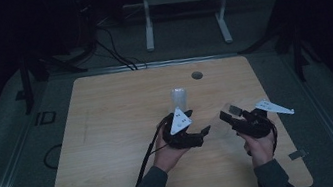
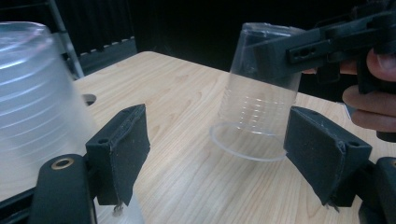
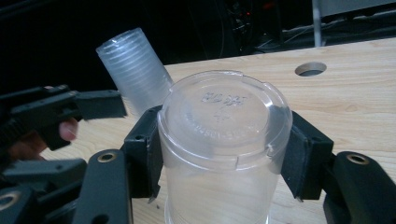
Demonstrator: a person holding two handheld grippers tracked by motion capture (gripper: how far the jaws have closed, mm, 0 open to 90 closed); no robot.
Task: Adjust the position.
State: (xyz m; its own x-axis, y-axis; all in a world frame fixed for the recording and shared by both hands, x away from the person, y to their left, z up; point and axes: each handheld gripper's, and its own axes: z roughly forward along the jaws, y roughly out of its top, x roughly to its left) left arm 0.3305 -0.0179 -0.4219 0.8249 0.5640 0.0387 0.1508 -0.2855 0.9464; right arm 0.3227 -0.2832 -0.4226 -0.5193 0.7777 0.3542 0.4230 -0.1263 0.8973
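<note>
At the left of the wooden table point(image 1: 110, 133), the left gripper point(image 1: 204, 131) stands open and empty beside the stack of clear plastic cups point(image 1: 180, 99). To the right, the right gripper point(image 3: 224, 156) clamps a single upturned cup point(image 3: 224, 140), lifted slightly off the tabletop. It looks freshly separated; next comes setting it down apart.

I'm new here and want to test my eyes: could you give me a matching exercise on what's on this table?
1 clear cup
2 stack of cups
3 left gripper
4 round hole

A jaws apart, nothing between them
B sunk in the wooden tabletop
C upside down, clamped by the right gripper
D frosted and ribbed, not held

Pairs: 1-C, 2-D, 3-A, 4-B
</note>
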